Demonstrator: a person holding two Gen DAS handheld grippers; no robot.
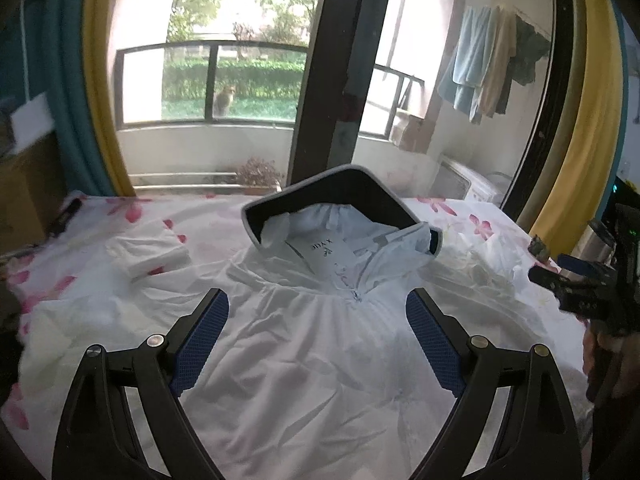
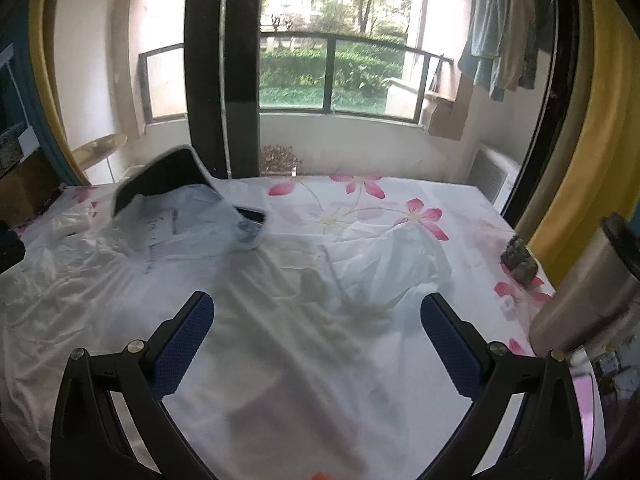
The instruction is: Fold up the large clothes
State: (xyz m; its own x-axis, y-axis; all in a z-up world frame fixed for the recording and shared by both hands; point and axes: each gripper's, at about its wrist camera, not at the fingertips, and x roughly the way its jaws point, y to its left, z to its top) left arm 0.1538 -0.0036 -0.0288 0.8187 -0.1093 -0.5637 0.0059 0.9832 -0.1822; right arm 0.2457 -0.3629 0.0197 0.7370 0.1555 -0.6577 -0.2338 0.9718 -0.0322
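A white zip-up hooded jacket (image 1: 320,360) lies spread front-up on the flowered bed sheet (image 1: 132,212). Its dark-lined, stiff-brimmed hood (image 1: 340,188) stands up at the far end. My left gripper (image 1: 317,300) hovers open over the chest just below the collar zip, with nothing between its blue pads. In the right wrist view, my right gripper (image 2: 317,302) is open above the jacket's (image 2: 280,340) right side. A rumpled sleeve (image 2: 392,260) lies just beyond it and the hood (image 2: 168,184) sits far left. The right gripper (image 1: 560,284) also shows at the left wrist view's right edge.
A folded white garment (image 1: 148,252) lies on the bed left of the hood. A steel flask (image 2: 592,300) and a small grey-green object (image 2: 520,260) stand by the bed's right edge. Sliding glass doors, yellow curtains (image 1: 588,120) and a balcony lie behind the bed.
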